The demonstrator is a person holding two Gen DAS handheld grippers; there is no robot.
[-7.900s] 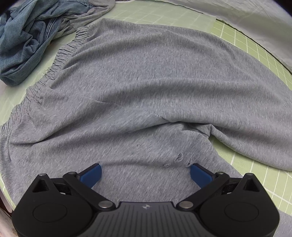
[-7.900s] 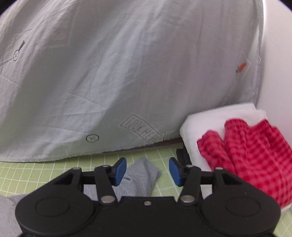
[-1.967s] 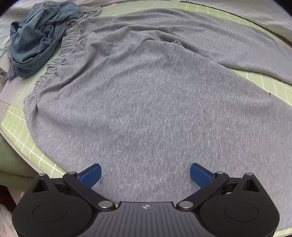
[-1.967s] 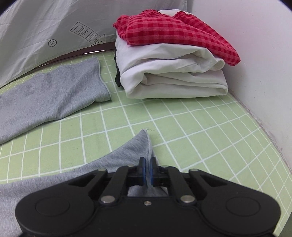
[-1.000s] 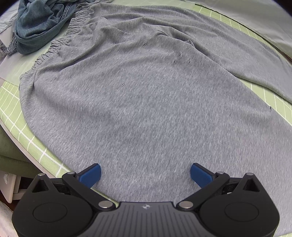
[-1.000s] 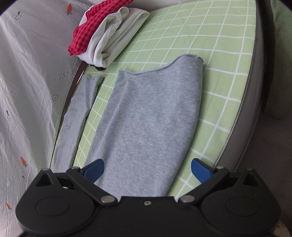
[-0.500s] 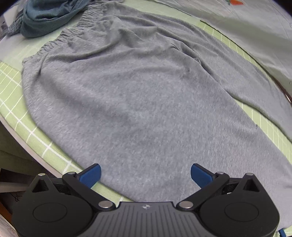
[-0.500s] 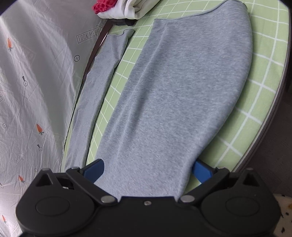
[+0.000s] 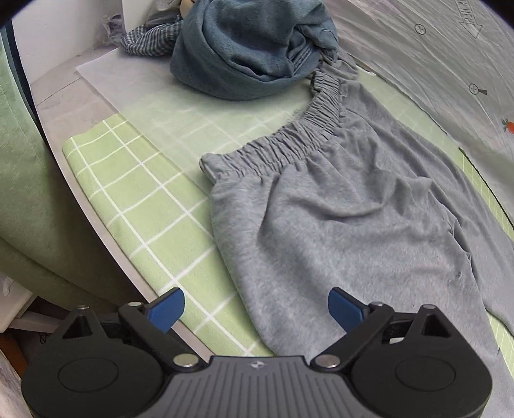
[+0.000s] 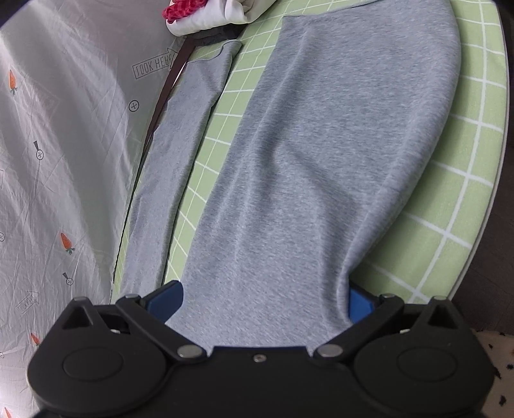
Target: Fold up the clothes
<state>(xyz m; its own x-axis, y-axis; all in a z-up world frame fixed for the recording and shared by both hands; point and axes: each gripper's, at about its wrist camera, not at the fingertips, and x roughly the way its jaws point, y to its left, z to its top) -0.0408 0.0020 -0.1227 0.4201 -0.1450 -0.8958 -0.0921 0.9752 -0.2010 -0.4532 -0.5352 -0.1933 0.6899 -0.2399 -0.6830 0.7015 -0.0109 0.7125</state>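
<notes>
The grey sweatpants (image 9: 347, 205) lie spread on the green checked mat (image 9: 135, 180), with the gathered elastic waistband (image 9: 289, 141) far ahead of the jaws of the left gripper (image 9: 255, 308) and the hip part running down between them and to their right. The left gripper has its jaws wide apart and holds nothing; the side edge of the pants passes just ahead of the gap. The right gripper (image 10: 263, 304) also has its jaws spread wide, and one trouser leg (image 10: 321, 160) lies flat between them and reaches far ahead, while the second leg (image 10: 180, 135) lies apart, ahead and to the left of the jaws, with a strip of mat between. I judge the cloth to be soft, light knit, which sags and wrinkles easily and does not keep its form, so a thin pinch at a firm place is best: the waistband corner, a side seam or a leg hem. Whether the right jaws touch the cloth or only hover over it I cannot tell, because the gripper body hides the near part. The crotch, where the legs join, is not clearly seen in either view. A blue crumpled garment (image 9: 250, 48) lies against the far end of the waistband and covers it. A folded stack (image 10: 218, 13) is cut off at the frame edge.
</notes>
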